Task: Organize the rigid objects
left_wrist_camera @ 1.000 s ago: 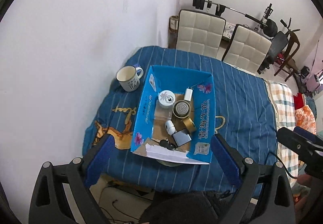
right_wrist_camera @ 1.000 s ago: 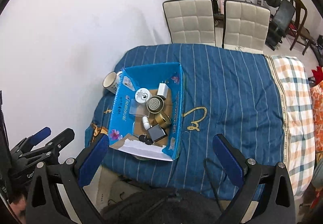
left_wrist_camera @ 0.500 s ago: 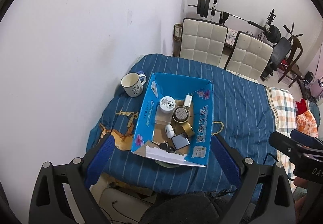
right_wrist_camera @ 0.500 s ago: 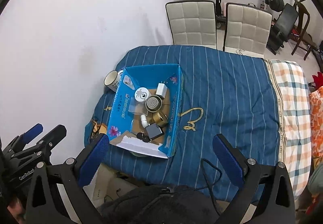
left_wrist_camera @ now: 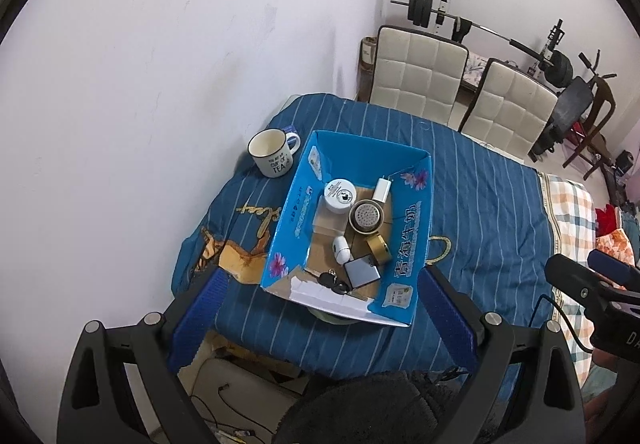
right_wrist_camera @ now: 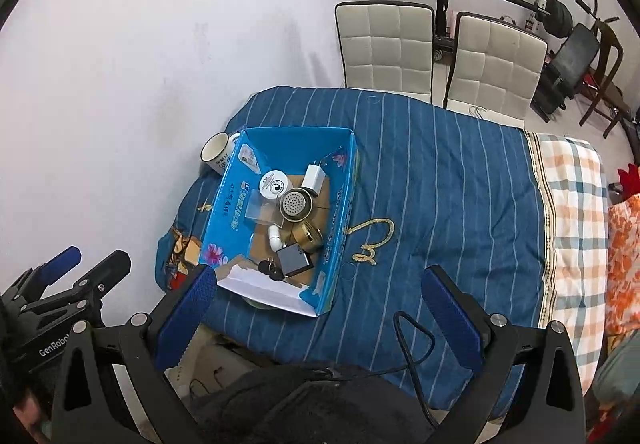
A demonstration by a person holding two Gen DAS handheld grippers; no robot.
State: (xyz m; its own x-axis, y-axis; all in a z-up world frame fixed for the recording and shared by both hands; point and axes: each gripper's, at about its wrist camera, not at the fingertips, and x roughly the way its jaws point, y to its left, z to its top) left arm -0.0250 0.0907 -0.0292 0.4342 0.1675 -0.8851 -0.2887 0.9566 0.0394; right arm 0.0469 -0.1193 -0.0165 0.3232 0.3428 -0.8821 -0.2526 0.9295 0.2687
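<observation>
Both claws, left and right, were held wide open and empty, well above the box ahead, where small items were already gathered; only the mug beside it seemed left.

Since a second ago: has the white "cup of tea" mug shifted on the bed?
No. The white mug sits beside the blue cardboard box's same far-left corner; only the cameras pulled back.
</observation>
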